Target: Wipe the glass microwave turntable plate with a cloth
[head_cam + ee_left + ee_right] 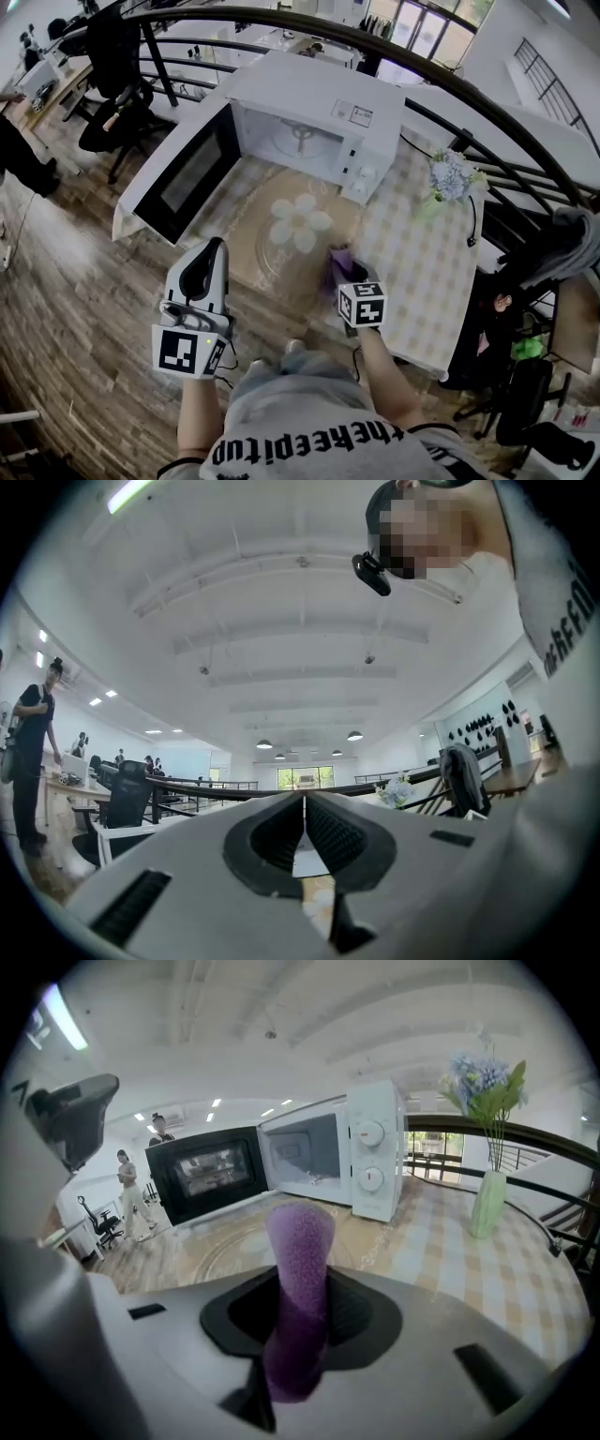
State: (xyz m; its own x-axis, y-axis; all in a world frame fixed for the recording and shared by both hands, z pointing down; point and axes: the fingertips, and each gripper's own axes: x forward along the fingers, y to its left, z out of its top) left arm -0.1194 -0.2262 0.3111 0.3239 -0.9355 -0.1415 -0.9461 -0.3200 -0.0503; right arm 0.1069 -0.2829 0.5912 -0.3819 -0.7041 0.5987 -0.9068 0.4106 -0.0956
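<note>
Your right gripper [302, 1309] is clamped on a purple cloth [300, 1241]. The cloth stands up between the jaws and hides their tips, and in the head view the marker cube covers most of that gripper. Your left gripper [221, 246] is closed on nothing, with its tip over the near left edge of the table [422, 272]. The glass plate [267, 270] lies on the table, near side of the open microwave [309, 122]. Being clear, it shows little but its rim. The cloth hangs at its near right edge, and contact cannot be made out.
</note>
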